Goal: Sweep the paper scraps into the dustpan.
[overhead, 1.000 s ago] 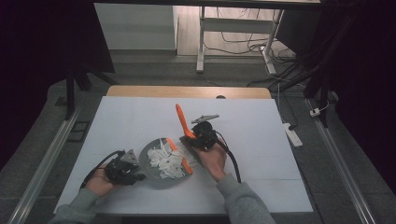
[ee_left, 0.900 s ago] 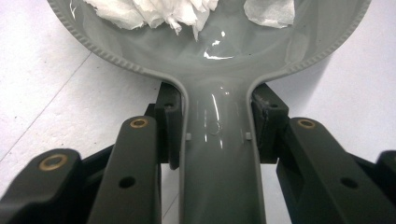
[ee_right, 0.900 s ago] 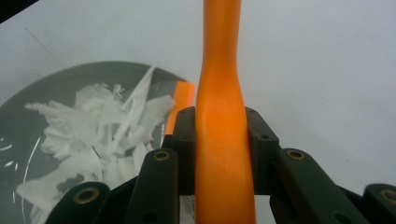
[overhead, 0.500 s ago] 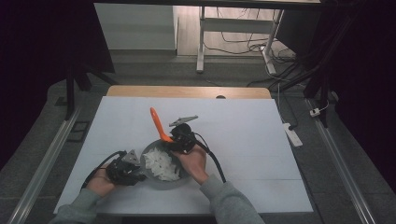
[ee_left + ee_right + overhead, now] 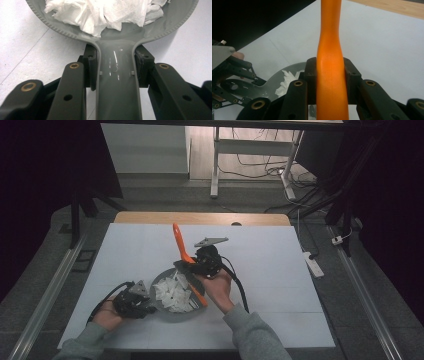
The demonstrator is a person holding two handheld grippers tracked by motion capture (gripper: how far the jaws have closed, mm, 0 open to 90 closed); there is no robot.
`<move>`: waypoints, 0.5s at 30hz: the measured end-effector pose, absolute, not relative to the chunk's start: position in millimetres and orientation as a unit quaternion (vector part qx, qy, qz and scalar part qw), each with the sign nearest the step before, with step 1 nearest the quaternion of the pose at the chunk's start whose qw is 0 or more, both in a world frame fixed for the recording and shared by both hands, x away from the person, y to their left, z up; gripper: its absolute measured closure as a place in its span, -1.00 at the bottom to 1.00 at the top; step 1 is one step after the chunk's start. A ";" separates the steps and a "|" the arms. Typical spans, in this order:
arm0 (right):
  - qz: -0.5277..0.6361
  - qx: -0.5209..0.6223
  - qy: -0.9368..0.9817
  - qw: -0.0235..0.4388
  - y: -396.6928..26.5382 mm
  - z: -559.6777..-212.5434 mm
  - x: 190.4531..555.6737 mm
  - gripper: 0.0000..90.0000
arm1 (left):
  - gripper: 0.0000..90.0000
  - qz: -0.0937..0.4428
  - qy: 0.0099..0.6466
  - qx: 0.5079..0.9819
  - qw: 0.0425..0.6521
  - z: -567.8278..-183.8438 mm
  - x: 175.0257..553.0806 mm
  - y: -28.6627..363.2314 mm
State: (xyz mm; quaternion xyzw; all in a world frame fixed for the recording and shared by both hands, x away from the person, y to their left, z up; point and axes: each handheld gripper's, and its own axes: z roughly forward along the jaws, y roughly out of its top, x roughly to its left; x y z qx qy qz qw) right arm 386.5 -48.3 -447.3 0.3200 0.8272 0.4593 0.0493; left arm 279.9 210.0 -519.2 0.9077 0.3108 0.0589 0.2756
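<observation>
Both grippers are black. The left gripper [image 5: 134,302] and the right gripper [image 5: 206,261] each carry a grey three-cornered plate on top and trail a black cable. Seen close, the left gripper [image 5: 116,72] has flat linkage arms with brass-ringed pivots and small holes, as does the right gripper [image 5: 329,80]. The person wears grey sleeves [image 5: 252,335].

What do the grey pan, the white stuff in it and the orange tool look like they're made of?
Grey pan: probably glossy plastic or coated metal; it shows smooth highlights and a beaded rim. White stuff: looks like torn tissue or paper towel, soft, crinkled and matte. Orange tool: likely plastic or silicone with a smooth satin sheen; I can't tell which.
</observation>
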 end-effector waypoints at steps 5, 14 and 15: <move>0.450 0.320 0.832 0.062 -53.7 -446.1 388.3 0.57 | 0.38 0.063 0.312 0.905 0.284 -519.6 279.6 211.1; 0.402 0.282 0.868 0.076 -34.0 -459.3 380.1 0.56 | 0.38 0.062 0.317 0.902 0.285 -519.7 279.0 212.1; 0.400 0.285 0.868 0.079 -34.4 -461.1 381.6 0.56 | 0.38 0.061 0.316 0.903 0.284 -520.1 279.1 212.0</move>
